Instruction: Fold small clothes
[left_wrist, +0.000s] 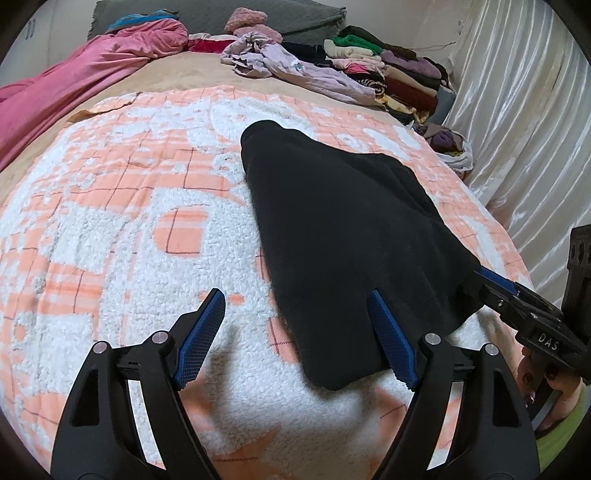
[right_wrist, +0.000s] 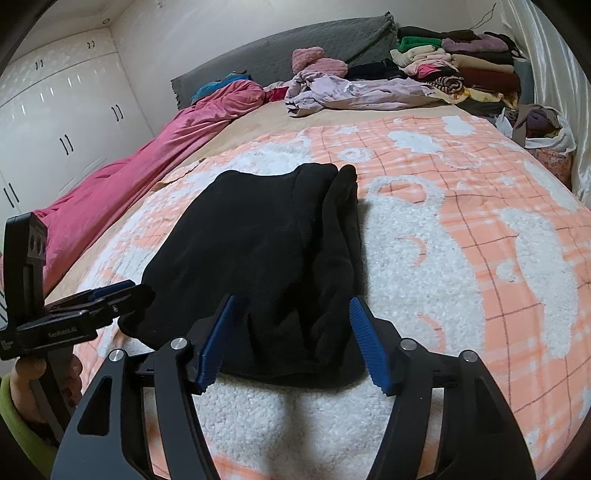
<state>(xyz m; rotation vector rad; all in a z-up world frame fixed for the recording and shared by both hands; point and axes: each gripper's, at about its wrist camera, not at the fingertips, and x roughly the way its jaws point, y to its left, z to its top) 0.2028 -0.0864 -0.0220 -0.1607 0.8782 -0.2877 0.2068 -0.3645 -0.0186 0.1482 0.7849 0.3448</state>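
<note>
A black garment (left_wrist: 343, 229) lies folded lengthwise on the peach and white blanket (left_wrist: 129, 206). My left gripper (left_wrist: 295, 293) is open at the garment's near left corner; its right finger (left_wrist: 391, 339) lies against the cloth and its left finger is over bare blanket. In the right wrist view the same garment (right_wrist: 266, 236) has its near edge lying between the spread fingers of my right gripper (right_wrist: 292, 300), which is open. Each gripper shows in the other's view: the right gripper (left_wrist: 487, 282) at the garment's right edge, the left gripper (right_wrist: 118, 290) at its left edge.
A pink duvet (right_wrist: 122, 192) runs along the bed's left side. A crumpled lilac garment (right_wrist: 354, 92) and a stack of folded clothes (right_wrist: 472, 70) sit at the far end. A bag of clothes (right_wrist: 543, 125) and a white curtain (left_wrist: 517, 122) are on the right.
</note>
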